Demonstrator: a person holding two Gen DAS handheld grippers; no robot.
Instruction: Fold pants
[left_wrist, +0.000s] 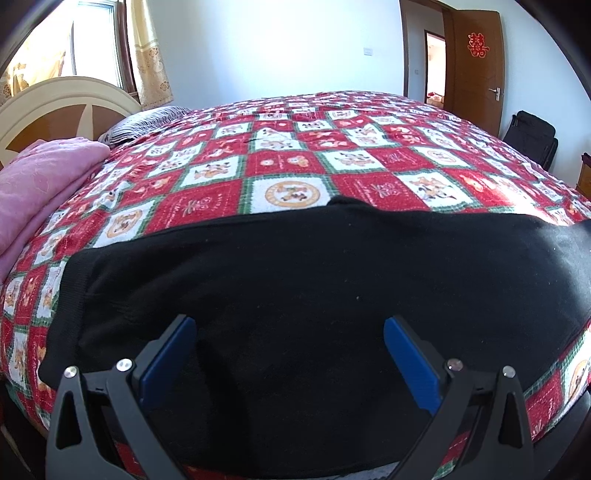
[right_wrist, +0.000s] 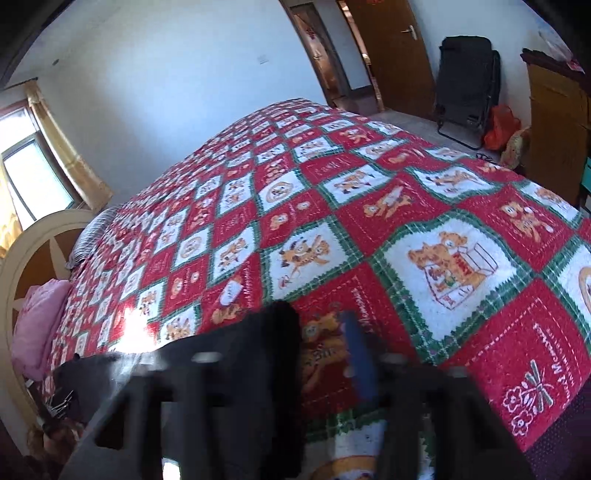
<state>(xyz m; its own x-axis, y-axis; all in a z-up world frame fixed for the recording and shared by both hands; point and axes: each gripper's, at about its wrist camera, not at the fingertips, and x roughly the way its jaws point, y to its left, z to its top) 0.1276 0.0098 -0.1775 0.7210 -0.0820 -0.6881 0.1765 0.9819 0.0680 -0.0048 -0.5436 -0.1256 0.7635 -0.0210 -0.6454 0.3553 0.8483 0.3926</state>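
Pants (left_wrist: 295, 273), black, spread flat across the near edge of the bed (left_wrist: 288, 155) on a red, white and green checkered bedspread. Left tongs (left_wrist: 290, 325) hovering just over the dark fabric, blue pads spread wide, nothing pinched. Right tongs (right_wrist: 321, 332) blurry, apart too, one end of the pants bunched beside the left finger, bedspread showing in the gap. Pink blanket (left_wrist: 40, 184) folded by the headboard.
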